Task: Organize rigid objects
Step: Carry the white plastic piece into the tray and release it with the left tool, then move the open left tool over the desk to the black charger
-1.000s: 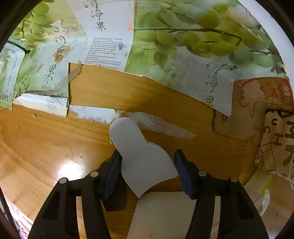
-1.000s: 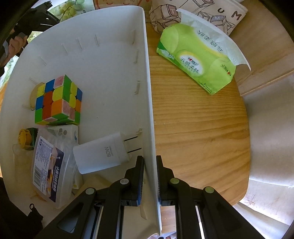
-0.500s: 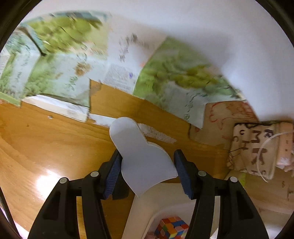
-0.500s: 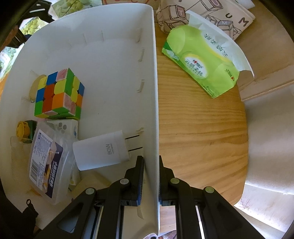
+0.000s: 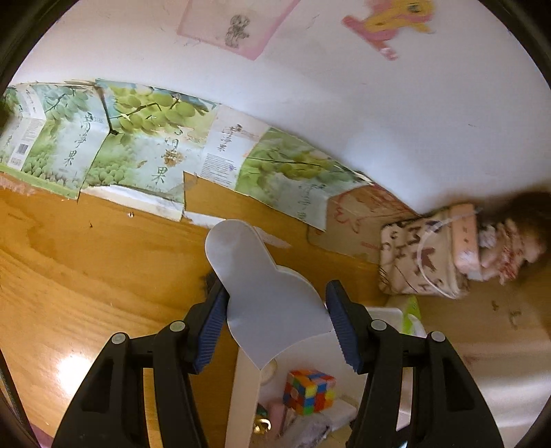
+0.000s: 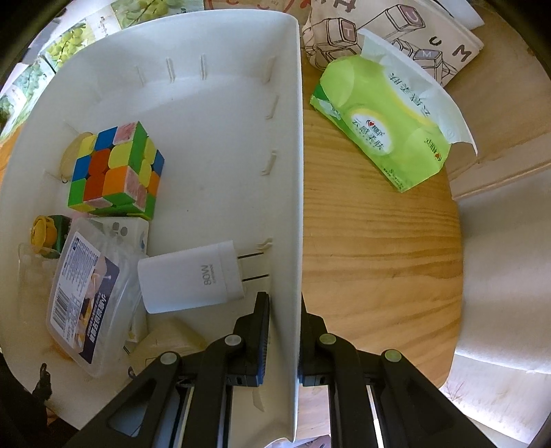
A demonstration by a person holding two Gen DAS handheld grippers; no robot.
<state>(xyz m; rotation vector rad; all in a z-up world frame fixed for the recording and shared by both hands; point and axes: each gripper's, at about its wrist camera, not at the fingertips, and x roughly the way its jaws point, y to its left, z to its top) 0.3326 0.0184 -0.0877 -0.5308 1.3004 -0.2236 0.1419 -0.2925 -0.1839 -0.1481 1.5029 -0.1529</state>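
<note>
The right gripper [image 6: 283, 336] was clamped on the side wall of the white bin [image 6: 220, 103], steadying it on the table [image 6: 375, 248]. The left gripper [image 5: 277, 324] held a flat white divider [image 5: 265, 293] above the bin, fingers closed on it. Best practice here: line it with the wall slots, lower straight, clear of the puzzle cube [image 6: 115, 170] and charger [image 6: 193, 277].

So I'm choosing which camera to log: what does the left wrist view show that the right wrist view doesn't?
Only the left view shows the flat white divider in the left gripper, plus wall drawings. Only the right view shows the right gripper clamped on the bin wall and the white charger. Both show the puzzle cube in the bin.
</note>
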